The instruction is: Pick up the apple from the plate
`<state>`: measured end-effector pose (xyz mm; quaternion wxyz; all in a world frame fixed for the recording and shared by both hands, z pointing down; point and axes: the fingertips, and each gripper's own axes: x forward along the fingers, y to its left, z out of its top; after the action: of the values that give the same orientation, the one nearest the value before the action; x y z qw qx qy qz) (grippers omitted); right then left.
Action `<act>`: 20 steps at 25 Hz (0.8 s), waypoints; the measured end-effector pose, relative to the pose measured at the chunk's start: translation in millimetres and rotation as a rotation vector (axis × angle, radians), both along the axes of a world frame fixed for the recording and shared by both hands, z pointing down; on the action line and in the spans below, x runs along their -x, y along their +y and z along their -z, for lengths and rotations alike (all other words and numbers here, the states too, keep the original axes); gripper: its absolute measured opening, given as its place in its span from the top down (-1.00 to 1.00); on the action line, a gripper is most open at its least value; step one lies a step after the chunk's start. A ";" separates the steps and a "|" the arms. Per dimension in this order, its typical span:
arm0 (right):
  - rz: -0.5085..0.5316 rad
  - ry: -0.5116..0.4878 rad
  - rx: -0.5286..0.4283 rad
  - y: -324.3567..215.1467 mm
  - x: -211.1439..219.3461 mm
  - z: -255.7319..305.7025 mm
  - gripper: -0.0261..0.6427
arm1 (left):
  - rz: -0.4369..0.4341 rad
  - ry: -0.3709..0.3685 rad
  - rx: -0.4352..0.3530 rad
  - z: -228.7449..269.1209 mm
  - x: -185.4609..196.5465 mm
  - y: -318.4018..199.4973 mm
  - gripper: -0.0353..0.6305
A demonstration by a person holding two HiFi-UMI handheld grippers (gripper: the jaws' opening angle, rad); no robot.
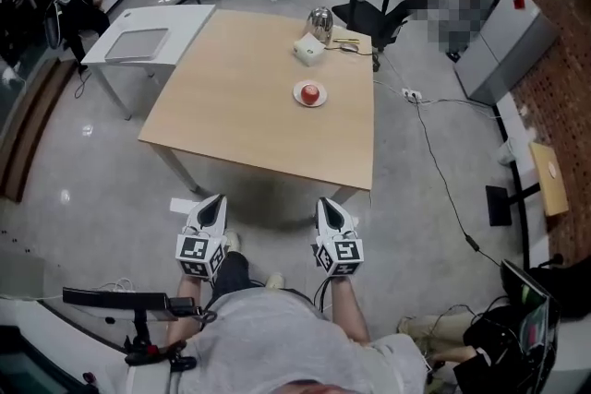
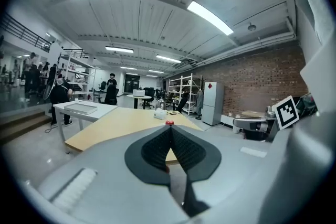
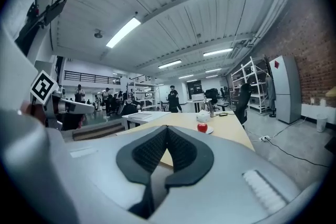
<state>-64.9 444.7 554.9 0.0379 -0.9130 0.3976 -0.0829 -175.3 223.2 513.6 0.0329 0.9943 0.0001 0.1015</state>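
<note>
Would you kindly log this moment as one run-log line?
stage: before reach | apple: on plate | left tongs: shut, empty | right tongs: shut, empty

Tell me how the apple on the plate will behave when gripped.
The apple looks round, so it may slip or roll if squeezed off-centre. It appears rigid, probably holding shape under a firm grip. The small plate seems light and might slide on the table if nudged.

One apple (image 1: pixel 312 92), one plate (image 1: pixel 298 98), one kettle (image 1: pixel 319 23), one wooden table (image 1: pixel 249 88); two grippers: left gripper (image 1: pixel 218 198), right gripper (image 1: pixel 325 201)
</note>
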 end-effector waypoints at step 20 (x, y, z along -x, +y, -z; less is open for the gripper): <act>-0.097 -0.022 0.049 -189.6 -97.2 -9.1 0.90 | -0.091 -0.023 0.027 -11.3 -119.7 -202.0 0.83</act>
<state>32.3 255.1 564.0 0.0237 -0.9309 0.3505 -0.1006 -55.6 21.2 524.9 0.0418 0.9915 0.0462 0.1143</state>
